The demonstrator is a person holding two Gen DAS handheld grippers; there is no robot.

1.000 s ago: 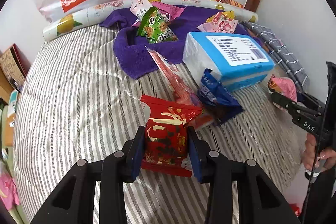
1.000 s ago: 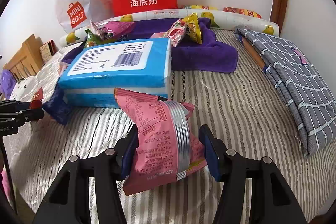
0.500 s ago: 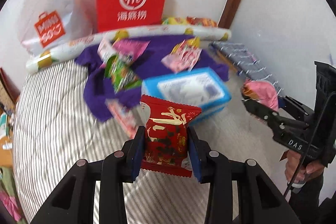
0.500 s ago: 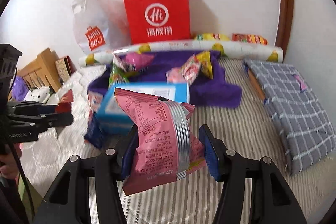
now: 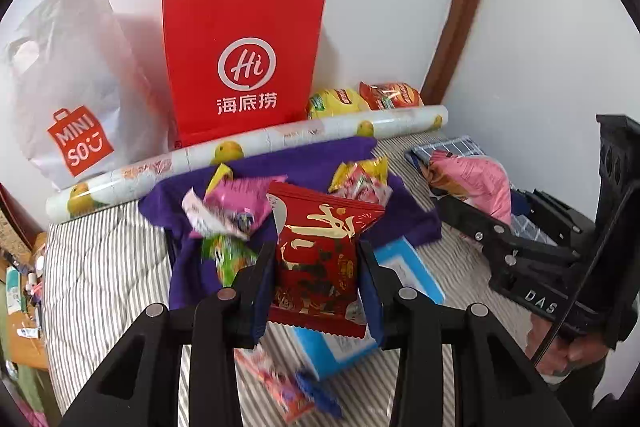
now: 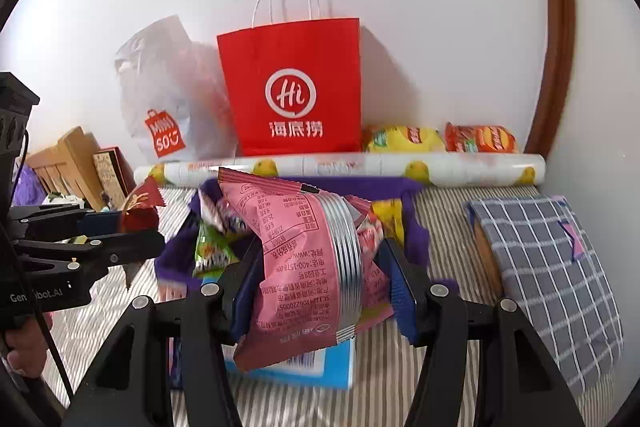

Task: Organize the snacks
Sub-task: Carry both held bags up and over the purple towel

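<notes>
— Two grippers, each with a packet. See the left gripper [image 5: 318,267]? Its fingers are pressed onto a red snack packet [image 5: 320,247] with gold lettering, held up above the striped bedspread [image 5: 104,267].

— And the right gripper [image 6: 320,283]?

— Clamped on a pink snack packet [image 6: 304,267] with a silver band, label side facing back, also lifted — a blue tissue pack [image 6: 336,367] lies just beneath it.

— Where do they point?

— Toward the wall, where a red paper bag [image 5: 244,63] stands upright beside a white plastic shopping bag [image 5: 72,87]. In front of both lies a roll printed with lemons [image 5: 256,147], then a purple towel [image 5: 320,171] strewn with more snacks: a green packet [image 5: 224,255], a pink one [image 5: 236,203]. Yellow and orange chip bags [image 6: 440,139] sit behind the roll, a folded plaid cloth [image 6: 552,267] to the right.
</notes>
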